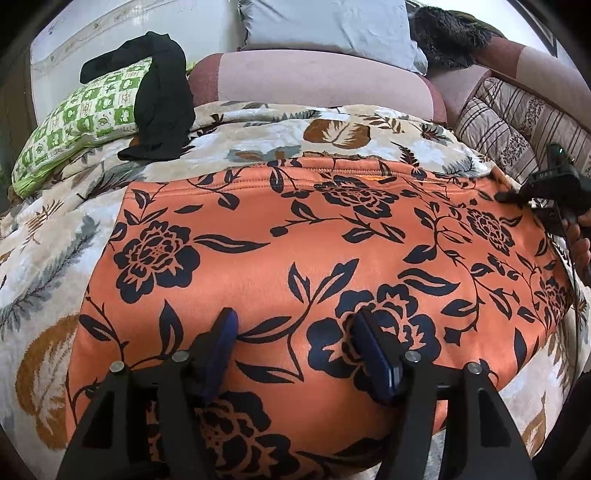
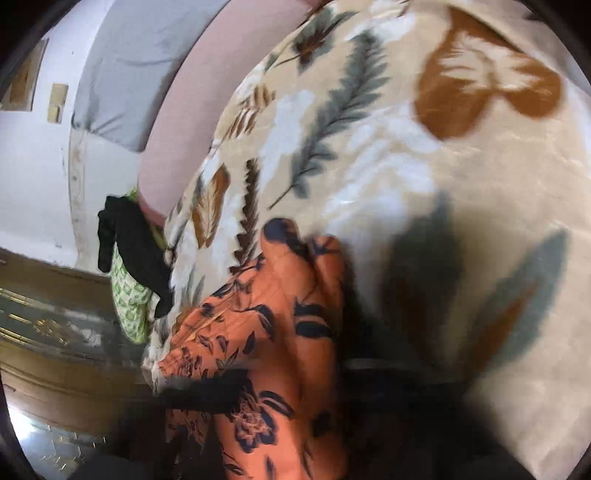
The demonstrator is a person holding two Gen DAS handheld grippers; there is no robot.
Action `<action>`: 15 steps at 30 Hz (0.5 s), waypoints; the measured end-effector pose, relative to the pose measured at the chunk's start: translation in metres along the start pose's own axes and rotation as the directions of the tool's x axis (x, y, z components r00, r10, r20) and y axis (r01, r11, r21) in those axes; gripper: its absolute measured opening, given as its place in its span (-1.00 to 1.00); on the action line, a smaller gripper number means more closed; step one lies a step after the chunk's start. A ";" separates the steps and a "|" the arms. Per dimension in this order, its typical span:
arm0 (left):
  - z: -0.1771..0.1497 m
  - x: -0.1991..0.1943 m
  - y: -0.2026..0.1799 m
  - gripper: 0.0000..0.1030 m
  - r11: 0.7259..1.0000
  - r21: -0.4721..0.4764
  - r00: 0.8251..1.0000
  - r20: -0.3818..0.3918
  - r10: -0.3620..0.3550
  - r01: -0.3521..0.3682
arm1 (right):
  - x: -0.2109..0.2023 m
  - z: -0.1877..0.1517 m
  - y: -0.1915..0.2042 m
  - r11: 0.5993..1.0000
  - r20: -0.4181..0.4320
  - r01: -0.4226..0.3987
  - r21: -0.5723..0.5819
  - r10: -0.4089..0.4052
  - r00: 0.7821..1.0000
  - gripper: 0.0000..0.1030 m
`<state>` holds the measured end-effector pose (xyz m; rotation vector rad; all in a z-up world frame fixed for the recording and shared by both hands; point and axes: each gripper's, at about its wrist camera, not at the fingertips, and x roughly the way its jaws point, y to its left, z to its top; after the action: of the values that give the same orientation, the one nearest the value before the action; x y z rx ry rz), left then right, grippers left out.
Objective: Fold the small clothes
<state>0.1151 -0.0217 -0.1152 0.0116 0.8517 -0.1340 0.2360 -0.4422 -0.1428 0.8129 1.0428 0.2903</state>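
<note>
Orange floral garment spread on the blanket

Orange floral garment (image 1: 295, 258) lies flat across the leaf-print blanket (image 1: 55, 251). Your left gripper (image 1: 295, 332) hovers spread over its near edge; your right gripper (image 1: 506, 197) pinches its far right corner.

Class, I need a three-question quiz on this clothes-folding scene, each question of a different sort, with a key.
1. True or false: the left gripper is shut on the orange cloth.
2. Which lies on the green pillow? A) black garment B) grey pillow C) striped cushion
3. Fill in: the right gripper is at the orange cloth's far ___ corner, seen from the left wrist.

Key: 1 false, its fingers are spread above it; 2 A; 3 right.
</note>
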 end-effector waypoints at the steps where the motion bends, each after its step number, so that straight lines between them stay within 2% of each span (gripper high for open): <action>1: 0.001 0.001 0.000 0.29 1.000 -0.005 1.000 -0.002 0.001 -0.001 | -0.001 0.000 0.004 1.000 0.013 0.017 -0.012 -0.017 1.000 -0.81; 2: 0.001 0.001 0.000 0.30 1.000 -0.008 1.000 -0.004 0.000 0.000 | 0.001 0.000 0.001 0.999 0.016 0.037 -0.002 -0.037 0.999 -0.81; 3: 0.001 0.001 0.000 0.30 1.000 -0.007 1.000 -0.006 -0.001 0.001 | 0.010 -0.001 -0.007 0.995 0.000 0.102 0.007 -0.102 0.995 -0.81; 4: 0.001 0.001 0.001 0.30 1.000 -0.005 1.000 -0.006 -0.003 0.003 | 0.016 -0.003 -0.016 0.993 -0.021 0.109 0.037 -0.108 0.994 -0.75; 5: 0.001 0.001 0.001 0.30 1.000 -0.007 1.000 -0.005 -0.005 0.005 | 0.012 -0.003 -0.023 0.994 -0.010 0.083 0.070 -0.083 0.997 -0.68; 7: 0.002 0.001 0.000 0.30 1.000 -0.008 1.000 -0.006 -0.005 0.005 | -0.008 -0.007 -0.021 0.991 0.046 0.081 0.106 -0.086 0.995 -0.44; 8: 0.002 0.001 0.001 0.30 1.000 -0.007 1.000 -0.005 -0.003 0.003 | -0.019 -0.010 -0.016 0.991 0.068 0.097 0.094 -0.104 0.992 -0.15; 9: 0.002 0.001 0.001 0.30 1.000 -0.008 1.000 -0.006 -0.002 0.002 | -0.035 -0.017 -0.009 0.989 0.094 0.124 0.076 -0.131 0.987 0.27; 11: 0.001 0.001 0.001 0.30 1.000 -0.011 1.000 -0.006 0.000 0.000 | -0.057 -0.033 0.005 0.982 0.136 0.184 0.041 -0.188 0.973 0.33; 12: 0.001 0.001 0.002 0.30 1.000 -0.012 1.000 -0.006 0.000 0.000 | -0.066 -0.043 0.012 0.982 0.143 0.187 0.011 -0.187 0.972 0.33; 14: 0.001 0.000 0.001 0.30 1.000 -0.017 1.000 -0.007 -0.001 0.001 | -0.083 -0.070 0.028 0.989 0.156 0.142 -0.050 -0.133 0.979 0.33; 15: 0.000 -0.001 0.002 0.30 1.000 -0.018 1.000 -0.007 -0.001 0.001 | -0.086 -0.088 0.036 0.991 0.129 0.103 -0.083 -0.091 0.987 0.33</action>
<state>0.1147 -0.0201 -0.1145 -0.0054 0.8600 -0.1276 0.1240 -0.4271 -0.0833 0.6886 0.9423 0.1993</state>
